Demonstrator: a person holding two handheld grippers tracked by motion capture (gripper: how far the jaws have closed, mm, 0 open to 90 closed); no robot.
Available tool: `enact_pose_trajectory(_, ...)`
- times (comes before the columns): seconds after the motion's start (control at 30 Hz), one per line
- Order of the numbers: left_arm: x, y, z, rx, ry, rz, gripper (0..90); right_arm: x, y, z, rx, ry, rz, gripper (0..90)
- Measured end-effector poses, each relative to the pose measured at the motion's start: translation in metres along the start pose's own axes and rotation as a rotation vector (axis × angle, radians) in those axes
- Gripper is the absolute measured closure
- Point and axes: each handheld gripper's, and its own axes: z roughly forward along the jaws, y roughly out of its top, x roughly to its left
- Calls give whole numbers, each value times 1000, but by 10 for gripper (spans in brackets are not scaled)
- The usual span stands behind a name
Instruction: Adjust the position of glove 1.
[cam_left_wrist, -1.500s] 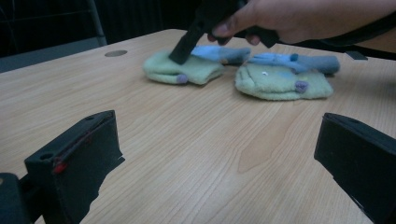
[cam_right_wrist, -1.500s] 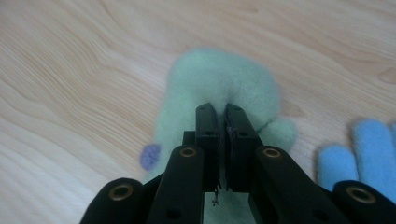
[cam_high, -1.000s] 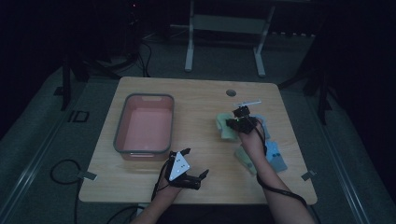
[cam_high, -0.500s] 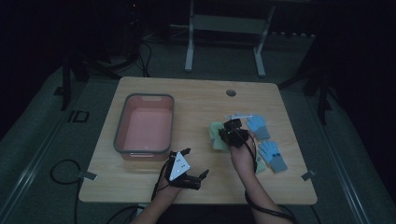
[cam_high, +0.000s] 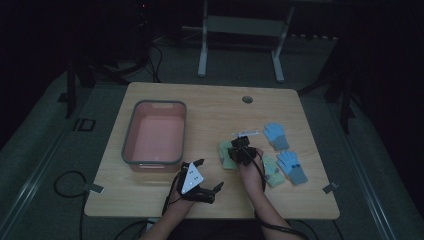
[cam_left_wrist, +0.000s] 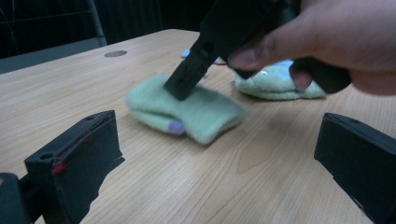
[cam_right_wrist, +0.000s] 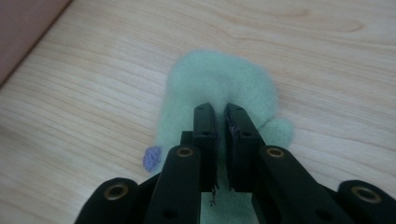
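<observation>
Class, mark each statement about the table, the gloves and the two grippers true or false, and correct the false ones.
1. The right gripper is shut on a green glove. True.
2. The pink tub holds a blue glove. False: the tub is empty, and both blue gloves lie on the table.
3. The left gripper stands open. True.
4. The left gripper grips the second green glove. False: nothing is between its jaws.

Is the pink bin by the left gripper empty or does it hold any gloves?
Empty. In the high view the pink bin shows only its bare floor; the green glove lies on the table outside it.
</observation>
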Motion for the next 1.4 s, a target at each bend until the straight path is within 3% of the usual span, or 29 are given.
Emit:
enact_pose_trajectory(0.23, 0, 0, 0, 0, -5, -1, 0, 1, -4, 15, 9, 4, 13, 797)
enact_pose_trajectory(0.37, 0, 0, 0, 1, -7, -4, 1, 1, -2, 14, 15, 21, 0, 694)
enact_pose_trajectory(0.47, 0, 0, 0, 0, -7, -1, 0, -2, 1, 11, 2, 36, -34, 619)
enact_pose_trajectory(0.57, 0, 0, 0, 0, -7, 0, 0, -7, 5, 5, -11, 58, -72, 590)
enact_pose_trajectory(0.63, 0, 0, 0, 1, -7, 1, 0, -7, 5, 5, -11, 58, -72, 590)
enact_pose_trajectory(0.67, 0, 0, 0, 3, -7, 2, 0, -11, 9, -2, -23, 69, -121, 557)
enact_pose_trajectory(0.8, 0, 0, 0, 4, -8, 4, 1, -17, 12, -9, -19, 107, -173, 574)
enact_pose_trajectory(0.87, 0, 0, 0, 3, -7, 3, 0, -24, 13, -15, -19, 133, -214, 571)
enact_pose_trajectory(1.13, 0, 0, 0, 5, -6, 3, 0, -51, 8, -29, -9, 196, -232, 570)
enact_pose_trajectory(1.4, 0, 0, 0, 7, -5, 6, 0, -82, 1, -47, -18, 193, -270, 587)
